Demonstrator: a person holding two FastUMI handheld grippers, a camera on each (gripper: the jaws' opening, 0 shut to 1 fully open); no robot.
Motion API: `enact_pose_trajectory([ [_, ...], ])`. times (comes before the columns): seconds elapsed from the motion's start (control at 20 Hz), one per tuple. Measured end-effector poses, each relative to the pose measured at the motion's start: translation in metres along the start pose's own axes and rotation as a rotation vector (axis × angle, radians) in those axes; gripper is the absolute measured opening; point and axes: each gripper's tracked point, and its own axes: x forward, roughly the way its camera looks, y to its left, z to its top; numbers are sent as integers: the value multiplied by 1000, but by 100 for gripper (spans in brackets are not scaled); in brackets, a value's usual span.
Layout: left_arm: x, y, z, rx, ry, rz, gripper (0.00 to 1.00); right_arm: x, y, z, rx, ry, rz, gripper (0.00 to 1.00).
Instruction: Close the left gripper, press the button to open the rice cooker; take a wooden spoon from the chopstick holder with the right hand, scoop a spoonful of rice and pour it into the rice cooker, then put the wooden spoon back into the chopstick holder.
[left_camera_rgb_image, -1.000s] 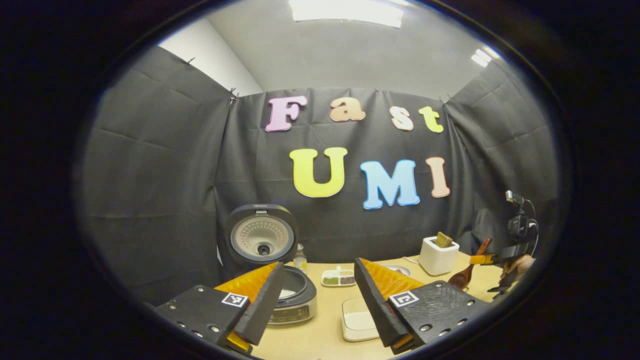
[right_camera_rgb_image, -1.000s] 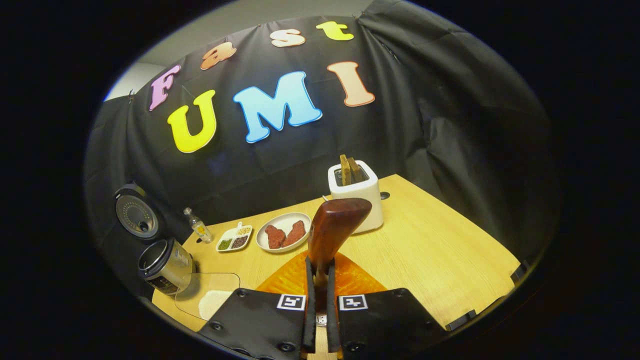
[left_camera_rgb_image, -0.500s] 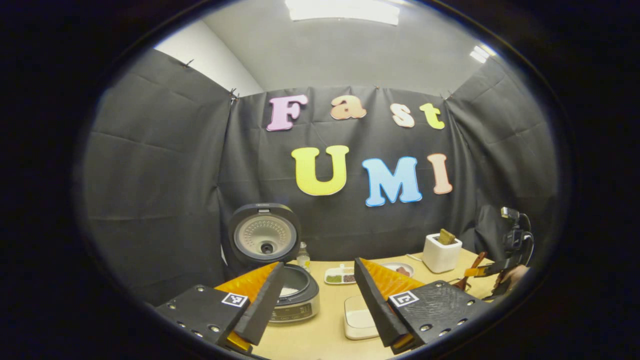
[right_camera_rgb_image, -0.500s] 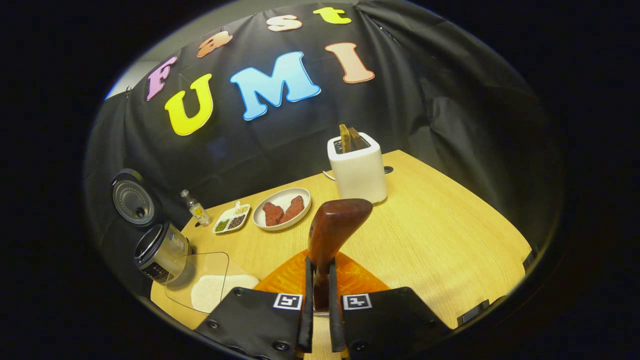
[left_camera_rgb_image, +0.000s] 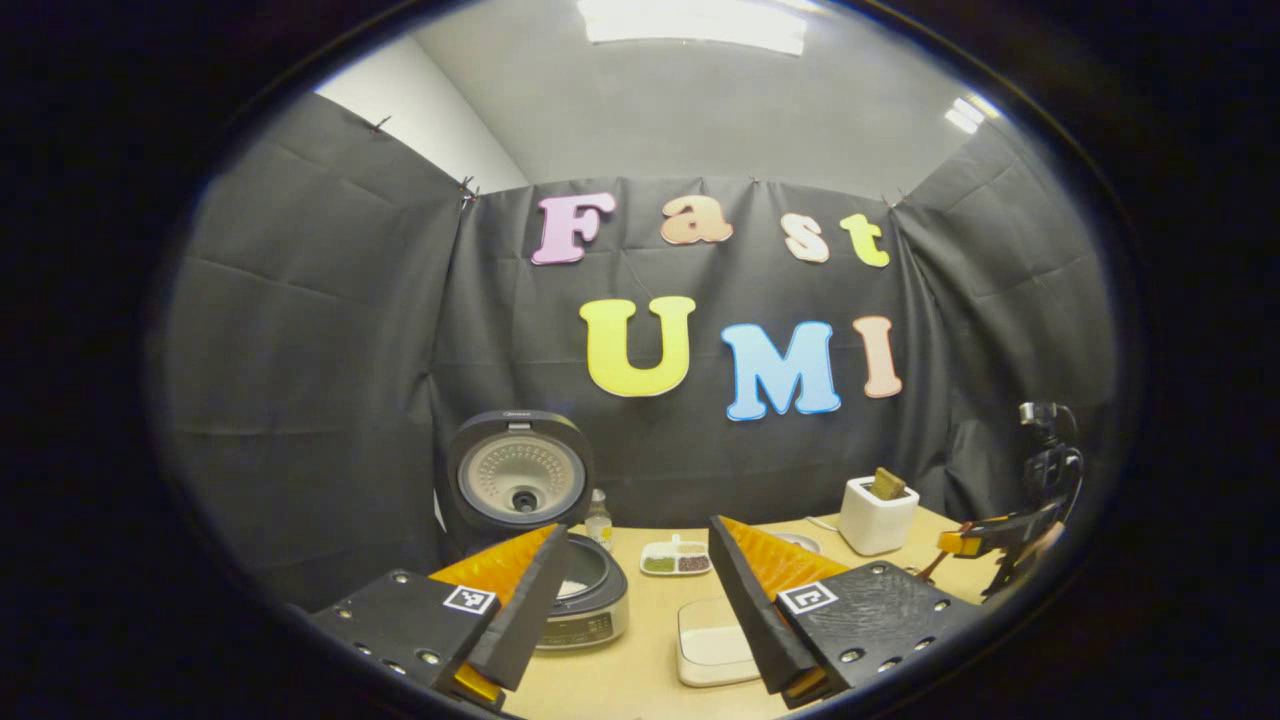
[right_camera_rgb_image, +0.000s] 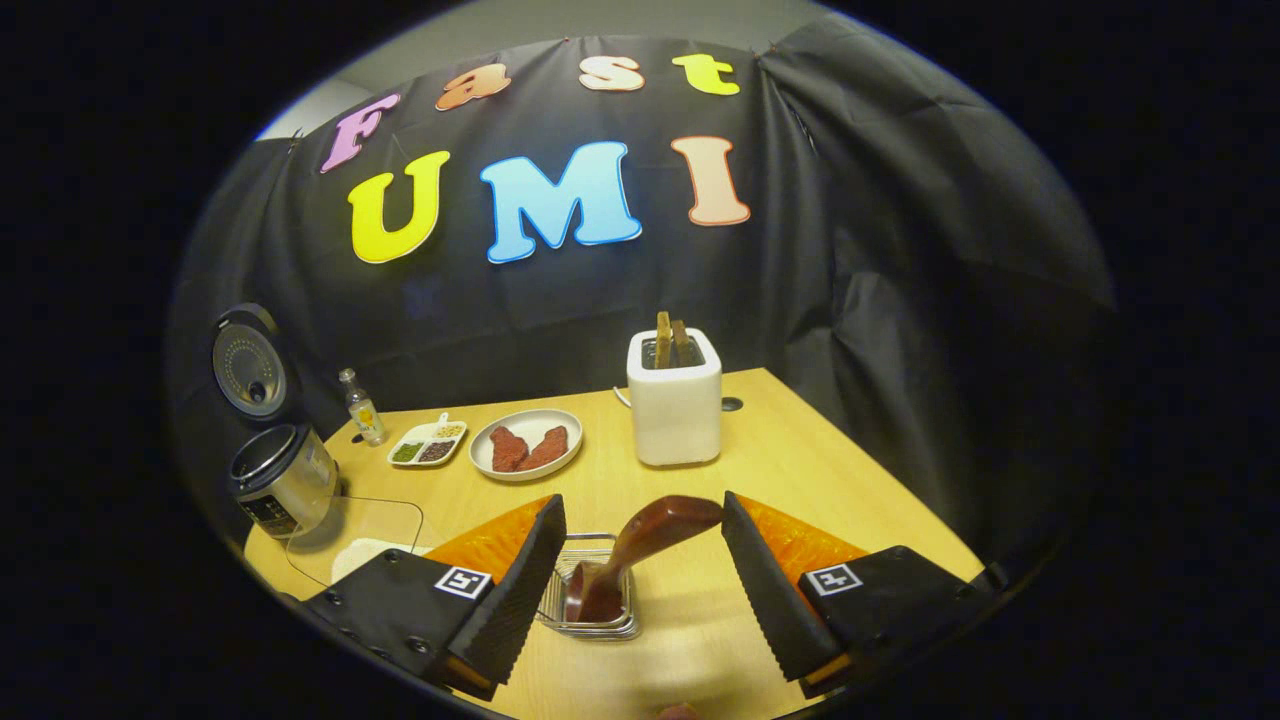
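My right gripper (right_camera_rgb_image: 642, 510) is open, its fingers standing either side of the wooden spoon (right_camera_rgb_image: 655, 528) without touching it. The spoon leans in the wire chopstick holder (right_camera_rgb_image: 592, 608) on the table, broad end up. The rice cooker (right_camera_rgb_image: 276, 480) stands open at the far left, its lid (right_camera_rgb_image: 246, 360) raised. A clear tray of rice (right_camera_rgb_image: 356, 538) lies beside it. My left gripper (left_camera_rgb_image: 637, 540) is open and holds nothing. Beyond it are the open rice cooker (left_camera_rgb_image: 590, 592) with its lid (left_camera_rgb_image: 516, 472) up and the rice tray (left_camera_rgb_image: 712, 645). At the far right is the right gripper (left_camera_rgb_image: 978, 544).
A white toaster (right_camera_rgb_image: 673, 398) with bread stands behind the holder, with a plate of meat (right_camera_rgb_image: 526, 446), a divided dish (right_camera_rgb_image: 427, 446) and a small bottle (right_camera_rgb_image: 360, 405) along the back. The table's right edge (right_camera_rgb_image: 900, 500) is near. The toaster (left_camera_rgb_image: 876, 514) also stands right of the cooker.
My right gripper has opened and let go of the spoon, which now stands in the wire holder; the gripper has drawn back a little. The left gripper has barely moved.
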Motion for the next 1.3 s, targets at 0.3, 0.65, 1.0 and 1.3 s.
enact_pose_trajectory([
  [0.3, 51, 27, 15, 18, -8, 20, 84, -42, -4, 50, -98, -120, -39, 98],
  [0.65, 138, 87, 47, 43, -21, 86, 87, -79, 11, 70, -104, -182, -65, 98],
  [1.0, 223, 147, 79, 86, -33, 155, 84, -86, 28, 60, -100, -178, -104, 96],
  [1.3, 292, 185, 95, 89, -32, 183, 84, -86, 41, 47, -98, -157, -132, 100],
])
